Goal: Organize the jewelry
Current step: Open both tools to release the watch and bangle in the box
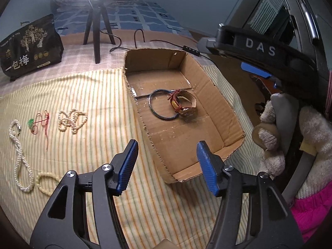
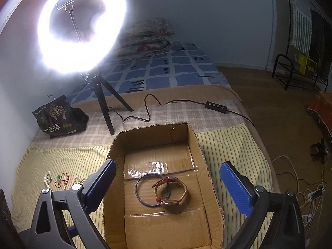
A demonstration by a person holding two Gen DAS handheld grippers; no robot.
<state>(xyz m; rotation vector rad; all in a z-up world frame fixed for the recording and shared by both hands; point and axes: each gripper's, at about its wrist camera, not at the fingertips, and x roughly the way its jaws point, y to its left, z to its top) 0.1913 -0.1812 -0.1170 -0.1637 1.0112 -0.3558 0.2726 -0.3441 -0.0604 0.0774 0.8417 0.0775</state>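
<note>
2 pieces boxed, 5 waiting on the striped cloth.

Inside the cardboard box [image 1: 209,87] a blue bangle [image 1: 159,105] lies touching a brown leather watch [image 1: 183,105]. Left of the box lie a pearl strand [image 1: 70,120], a red cord with a green charm [image 1: 39,122], a long white bead necklace [image 1: 19,155] and a pale bead bracelet [image 1: 46,181]. The left gripper [image 1: 167,166] hangs spread and empty over the box's near-left wall; the right gripper [image 2: 166,184] is likewise spread, holding nothing, above the box. Risk, as I judge it: the red cord is thin, so it may slip from the pads, and the pearl strand could snag on the box rim.
</note>
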